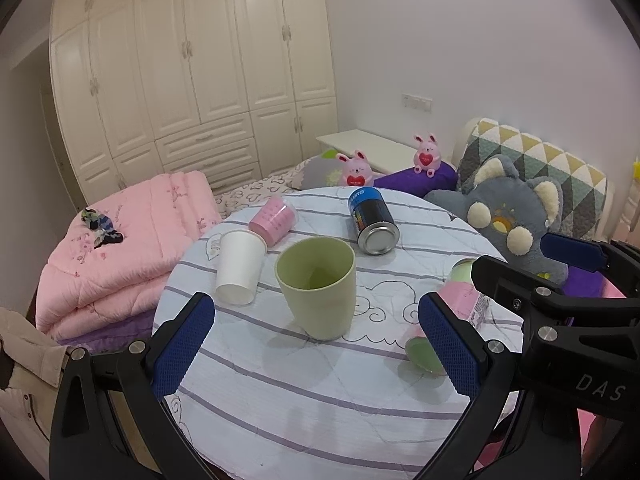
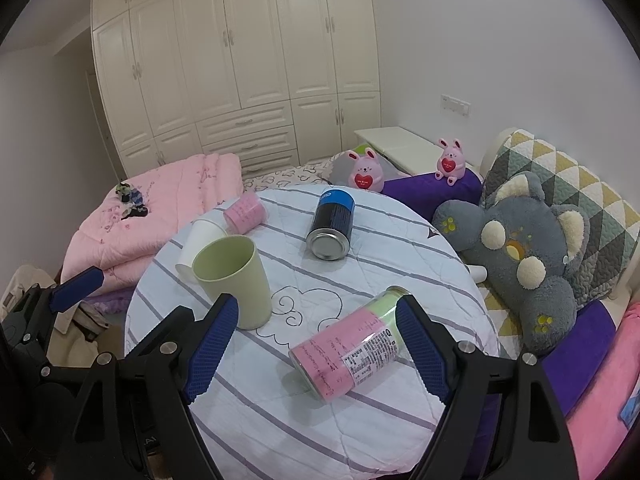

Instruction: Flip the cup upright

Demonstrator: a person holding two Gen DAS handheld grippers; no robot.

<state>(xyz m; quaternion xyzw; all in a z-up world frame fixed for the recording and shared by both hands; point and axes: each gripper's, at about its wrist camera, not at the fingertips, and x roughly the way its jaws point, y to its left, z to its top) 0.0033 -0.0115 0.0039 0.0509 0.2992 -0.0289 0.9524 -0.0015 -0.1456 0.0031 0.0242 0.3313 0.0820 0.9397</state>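
Smooth, tapered green cup [image 1: 318, 288] stands upright on quilted tablecloth [image 1: 300, 392].

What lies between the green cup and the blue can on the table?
Nothing: only bare striped cloth separates the green cup from the blue can, shown most clearly in the right wrist view.

Home bedroom: cream wardrobe [image 2: 240, 60] along wall, folded pink quilt [image 1: 120, 248] on bed, headboard [image 2: 560, 184], plush toys [image 2: 528, 256].
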